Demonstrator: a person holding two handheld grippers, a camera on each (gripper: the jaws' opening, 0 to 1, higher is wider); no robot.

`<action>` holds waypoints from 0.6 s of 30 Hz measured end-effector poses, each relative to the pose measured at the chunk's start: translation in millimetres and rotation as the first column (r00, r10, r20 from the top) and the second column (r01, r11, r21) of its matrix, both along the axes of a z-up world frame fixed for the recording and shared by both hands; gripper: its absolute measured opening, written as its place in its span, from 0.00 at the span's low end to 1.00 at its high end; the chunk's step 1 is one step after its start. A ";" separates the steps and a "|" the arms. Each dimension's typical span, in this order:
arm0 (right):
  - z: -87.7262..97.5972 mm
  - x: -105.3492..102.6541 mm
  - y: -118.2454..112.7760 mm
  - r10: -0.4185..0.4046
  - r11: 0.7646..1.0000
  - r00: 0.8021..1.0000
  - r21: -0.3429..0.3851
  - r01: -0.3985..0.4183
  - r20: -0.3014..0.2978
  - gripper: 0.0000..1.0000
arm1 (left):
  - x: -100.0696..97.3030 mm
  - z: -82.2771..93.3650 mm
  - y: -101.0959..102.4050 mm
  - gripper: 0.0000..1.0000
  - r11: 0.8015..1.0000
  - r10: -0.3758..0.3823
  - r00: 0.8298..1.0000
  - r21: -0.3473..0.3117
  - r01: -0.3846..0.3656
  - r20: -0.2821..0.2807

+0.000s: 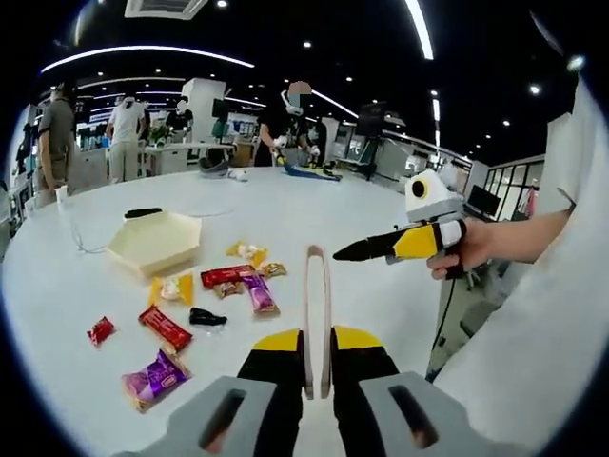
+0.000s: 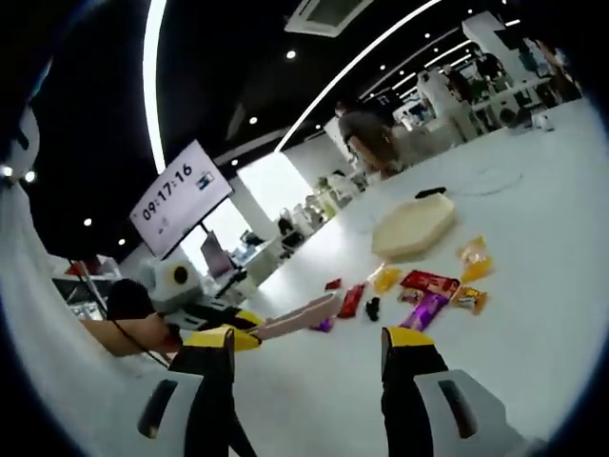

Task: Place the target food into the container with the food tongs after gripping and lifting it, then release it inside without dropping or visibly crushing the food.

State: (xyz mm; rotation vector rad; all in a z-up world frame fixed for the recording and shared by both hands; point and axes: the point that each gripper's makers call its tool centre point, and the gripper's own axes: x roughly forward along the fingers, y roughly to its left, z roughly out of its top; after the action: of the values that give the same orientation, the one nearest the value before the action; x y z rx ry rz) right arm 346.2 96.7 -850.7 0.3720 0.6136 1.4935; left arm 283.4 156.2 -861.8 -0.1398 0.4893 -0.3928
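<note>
**Tongs held upright, snacks waiting beside the tray**

The left gripper has its jaws pressed together on the food tongs, clamping their base so the two beige arms rise straight ahead, likely to keep the tips aimed at the table. The right gripper is empty, its jaws wide apart; seen from the left gripper view it floats off to the side, held in a hand, probably kept out of the way.

Take the hexagonal container as the landmark. It sits on the white table, open side up, ready to receive food. The wrapped snacks lie scattered just on the nearer side of it: a yellow packet, a red bar, a purple packet nearest the tongs. Nothing is inside it yet, and which snack is the target I cannot tell.
</note>
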 end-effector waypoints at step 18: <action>8.6 -20.8 18.7 0.097 0.995 0.995 0.021 -0.097 -0.025 0.63 | -13.4 45.3 -6.3 0.06 0.993 -0.016 0.993 -0.111 0.029 0.114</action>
State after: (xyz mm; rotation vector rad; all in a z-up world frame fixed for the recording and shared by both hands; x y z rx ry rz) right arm 325.4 115.5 -842.1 0.3813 0.6456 1.5906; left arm 270.0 149.9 -816.6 -0.2198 0.3572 -0.4482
